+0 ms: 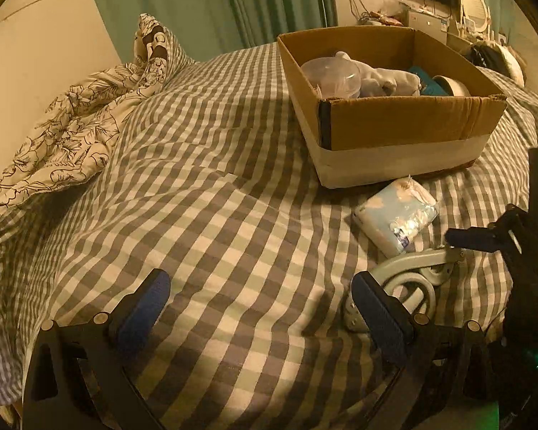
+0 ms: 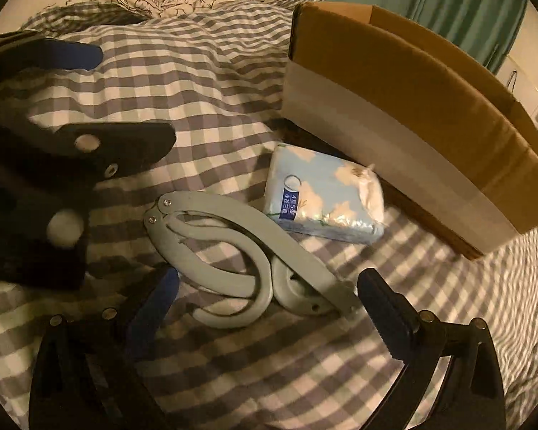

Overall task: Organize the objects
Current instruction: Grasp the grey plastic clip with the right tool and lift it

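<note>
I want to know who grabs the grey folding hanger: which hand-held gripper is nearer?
Right. The right hand-held gripper is open right over the grey folding hanger; the left hand-held gripper is open beside it, over bare sheet.

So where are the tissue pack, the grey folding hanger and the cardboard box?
Tissue pack point(image 2: 322, 193): right wrist view, middle of its blue printed top.
Hanger point(image 2: 233, 247): right wrist view, on the long straight grey arm.
Box point(image 1: 405, 122): left wrist view, on its brown near wall, above the pale tape band.

tissue pack point(image 2: 322, 195): blue label strip with white print, starts with "4", then small characters too blurred to read
cardboard box point(image 2: 405, 107): no readable print
everything else: no legible text
</note>
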{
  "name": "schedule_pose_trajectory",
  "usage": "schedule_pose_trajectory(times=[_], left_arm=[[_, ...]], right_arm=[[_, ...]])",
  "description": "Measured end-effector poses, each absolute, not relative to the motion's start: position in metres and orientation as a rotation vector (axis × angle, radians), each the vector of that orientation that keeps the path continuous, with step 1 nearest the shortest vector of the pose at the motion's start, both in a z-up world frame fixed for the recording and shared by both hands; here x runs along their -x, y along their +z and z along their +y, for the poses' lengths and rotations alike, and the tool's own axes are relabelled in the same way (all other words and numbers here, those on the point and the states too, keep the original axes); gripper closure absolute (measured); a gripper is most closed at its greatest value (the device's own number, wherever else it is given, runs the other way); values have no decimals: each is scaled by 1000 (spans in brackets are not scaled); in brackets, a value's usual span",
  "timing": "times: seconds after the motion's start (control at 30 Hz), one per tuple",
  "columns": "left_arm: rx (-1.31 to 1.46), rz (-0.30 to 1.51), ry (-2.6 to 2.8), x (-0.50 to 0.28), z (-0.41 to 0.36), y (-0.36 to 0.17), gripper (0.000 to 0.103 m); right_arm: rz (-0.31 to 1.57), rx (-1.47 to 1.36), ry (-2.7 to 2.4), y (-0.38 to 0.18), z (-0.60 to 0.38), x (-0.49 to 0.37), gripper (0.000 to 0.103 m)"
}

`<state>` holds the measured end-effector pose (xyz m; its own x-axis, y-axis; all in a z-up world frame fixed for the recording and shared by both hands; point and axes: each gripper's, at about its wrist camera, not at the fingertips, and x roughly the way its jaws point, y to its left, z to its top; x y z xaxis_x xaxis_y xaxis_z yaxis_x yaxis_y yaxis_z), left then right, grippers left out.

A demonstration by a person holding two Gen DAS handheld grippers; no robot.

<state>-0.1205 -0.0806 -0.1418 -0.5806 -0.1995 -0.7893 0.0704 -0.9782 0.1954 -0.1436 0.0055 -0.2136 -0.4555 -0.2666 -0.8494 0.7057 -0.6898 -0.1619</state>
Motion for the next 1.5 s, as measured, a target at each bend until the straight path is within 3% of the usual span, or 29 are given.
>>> schedule_pose_trajectory(times=[0.17,0.33,0.53,0.57,0.6,0.63,0.9,0.93,0.97,1.03,1.27,1.4,1.43,1.5], left_arm=[[-1347,-210,-2660,119,-79,-140,0],[-1311,-142,-2691,112,-83,-131,0],[-1288,-69,-2711,107,-88,-125,0],[-1287,-77,-2709,107,-86,-125,0],[-1286,-90,-2708,108,-84,-125,0],[-1285,-100,-2706,107,-83,-126,0],[-1290,-180,-2695,106,-72,-130,0],[-1290,-180,-2693,106,-72,-130,0],[-1290,-176,-2691,104,-72,-129,0],[-1294,-167,-2690,102,-73,-128,0],[-1317,-150,-2686,100,-76,-129,0],[-1327,-175,-2679,102,-72,-131,0],[-1329,-182,-2679,102,-71,-132,0],[-1336,-211,-2679,105,-66,-133,0]], right_arm=[[651,-1117,-2150,-211,5,142,23],[571,-1127,-2166,-202,17,135,24],[425,-1136,-2236,-179,53,121,33],[413,-1144,-2251,-176,59,123,80],[405,-1155,-2265,-173,68,123,101],[399,-1166,-2285,-169,77,123,97],[352,-1186,-2304,-162,105,134,96],[355,-1181,-2273,-161,104,134,87],[369,-1174,-2254,-162,101,134,66],[417,-1156,-2223,-166,94,131,42],[461,-1242,-2083,-207,64,141,27],[476,-1242,-2105,-208,62,140,32],[440,-1246,-2124,-205,65,140,40],[396,-1245,-2156,-199,73,141,75]])
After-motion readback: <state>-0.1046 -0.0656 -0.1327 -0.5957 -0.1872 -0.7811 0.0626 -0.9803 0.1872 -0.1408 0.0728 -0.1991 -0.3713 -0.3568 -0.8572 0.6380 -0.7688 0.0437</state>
